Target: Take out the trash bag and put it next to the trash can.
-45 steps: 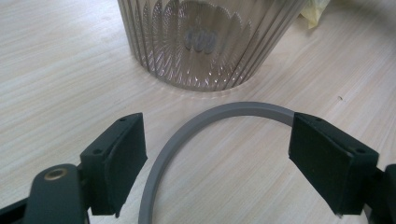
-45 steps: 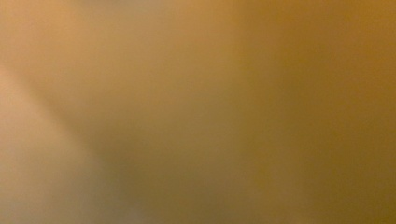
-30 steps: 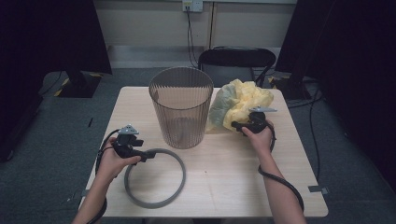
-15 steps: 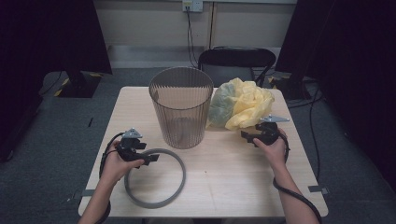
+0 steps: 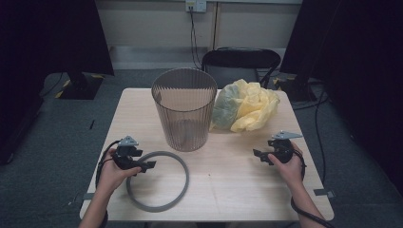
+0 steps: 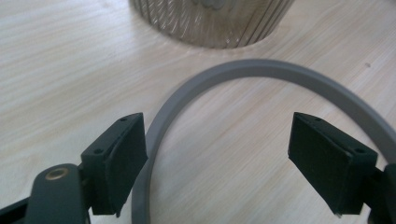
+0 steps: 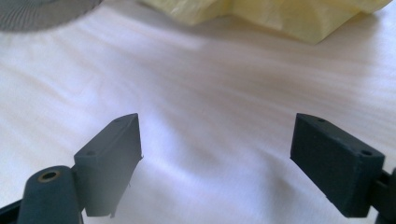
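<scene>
Hands came first at the near edge of the pale wooden table [image 5: 228, 190], each holding a black two-jaw gripper. On the person's left, the left gripper [image 5: 142, 165] had its jaws spread wide, and the left gripper view showed them straddling the rim of the flat grey plastic ring [image 6: 154, 140], pads not pressing it; that ring lay flat on the tabletop, just in front of the bin. Over on the right, the right gripper [image 5: 259, 154] sat low above bare wood, jaws gaping with nothing between them, having just been opening. Farther back stood the ribbed, translucent brown plastic waste bin [image 5: 184, 109], upright at mid-table. Beside it, toward the far right, the crumpled yellow plastic bag [image 5: 247, 105] rested against the bin.
</scene>
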The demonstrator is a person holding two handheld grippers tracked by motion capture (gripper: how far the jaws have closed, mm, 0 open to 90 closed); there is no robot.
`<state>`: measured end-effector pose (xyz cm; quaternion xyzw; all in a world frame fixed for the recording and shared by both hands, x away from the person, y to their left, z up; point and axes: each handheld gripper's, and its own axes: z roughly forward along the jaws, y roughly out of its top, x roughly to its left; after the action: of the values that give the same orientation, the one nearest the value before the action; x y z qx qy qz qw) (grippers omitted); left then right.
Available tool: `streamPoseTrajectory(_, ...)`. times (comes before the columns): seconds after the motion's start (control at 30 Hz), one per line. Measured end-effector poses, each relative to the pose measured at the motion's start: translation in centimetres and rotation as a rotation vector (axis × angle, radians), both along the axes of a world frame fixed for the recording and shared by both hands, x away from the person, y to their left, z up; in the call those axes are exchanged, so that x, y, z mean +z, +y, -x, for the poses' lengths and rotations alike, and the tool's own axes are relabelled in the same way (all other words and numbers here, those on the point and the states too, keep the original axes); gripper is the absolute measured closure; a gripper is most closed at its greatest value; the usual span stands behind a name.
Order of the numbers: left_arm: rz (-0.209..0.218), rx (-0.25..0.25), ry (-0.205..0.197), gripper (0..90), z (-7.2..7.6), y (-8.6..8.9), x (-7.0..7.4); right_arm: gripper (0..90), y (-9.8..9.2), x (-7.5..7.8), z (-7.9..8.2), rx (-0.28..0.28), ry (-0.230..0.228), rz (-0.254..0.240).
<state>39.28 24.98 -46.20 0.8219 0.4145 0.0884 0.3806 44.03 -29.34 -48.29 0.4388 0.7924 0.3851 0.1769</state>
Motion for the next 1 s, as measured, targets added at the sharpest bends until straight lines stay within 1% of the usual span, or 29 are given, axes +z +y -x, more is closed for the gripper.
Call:
streamPoseTrajectory(0.07,-0.007,0.007,0.003,18.9,0.2,0.2,-0.3,15.4,0.0,-0.1,0.5,0.014,-0.002,0.027)
streamPoseTrajectory(0.1,-0.01,0.01,0.003,18.9,0.3,0.2,-0.5,15.4,0.0,-0.1,0.7,0.021,-0.006,0.032)
streamPoseTrajectory(0.2,-0.018,0.008,0.006,19.0,0.5,0.4,-1.0,15.4,-0.1,-0.4,1.5,0.036,0.002,0.044)
streamPoseTrajectory(0.27,-0.021,0.013,0.006,18.9,0.7,0.6,-1.3,15.4,-0.1,-0.6,1.9,0.048,0.006,0.071)
streamPoseTrajectory(0.33,-0.005,0.018,-0.002,19.0,0.8,0.7,-1.5,15.4,-0.1,-0.8,2.2,0.057,0.009,0.099)
streamPoseTrajectory(0.43,-0.016,0.022,-0.015,19.2,1.0,0.9,-1.5,15.4,-0.3,-1.2,2.7,0.066,0.022,0.098)
streamPoseTrajectory(0.47,-0.015,0.019,-0.015,19.0,1.0,1.0,-1.5,14.9,-0.4,-1.4,2.8,0.065,0.025,0.107)
streamPoseTrajectory(0.5,-0.016,0.026,-0.013,18.9,1.1,1.1,-1.5,15.0,-0.6,-1.4,2.9,0.059,0.023,0.095)
streamPoseTrajectory(0.6,-0.022,0.027,-0.015,18.8,1.1,1.3,-1.5,15.0,-1.0,-1.6,3.4,0.065,0.009,0.081)
streamPoseTrajectory(0.63,-0.017,0.032,-0.016,18.6,1.2,1.3,-1.5,14.9,-1.1,-1.7,3.6,0.061,0.006,0.08)
streamPoseTrajectory(0.67,-0.019,0.035,-0.019,18.6,1.2,1.3,-1.5,15.0,-1.2,-1.6,3.8,0.054,0.008,0.08)
streamPoseTrajectory(0.77,-0.032,0.044,-0.027,18.6,1.2,1.4,-1.5,14.9,-1.5,-1.7,4.4,0.067,0.007,0.078)
streamPoseTrajectory(0.83,-0.032,0.048,-0.026,18.6,1.1,1.4,-1.6,14.9,-1.6,-1.7,4.7,0.074,0.003,0.08)
streamPoseTrajectory(0.9,-0.05,0.053,-0.031,19.6,1.1,1.4,-1.6,14.9,-1.7,-1.7,4.9,0.077,0.003,0.08)
streamPoseTrajectory(0.97,-0.056,0.069,-0.036,19.7,1.0,1.5,-1.7,14.9,-1.7,-1.7,5.1,0.077,0.003,0.079)
streamPoseTrajectory(1.0,-0.052,0.074,-0.033,19.7,1.0,1.5,-1.7,14.9,-1.7,-1.7,5.2,0.078,0.002,0.079)
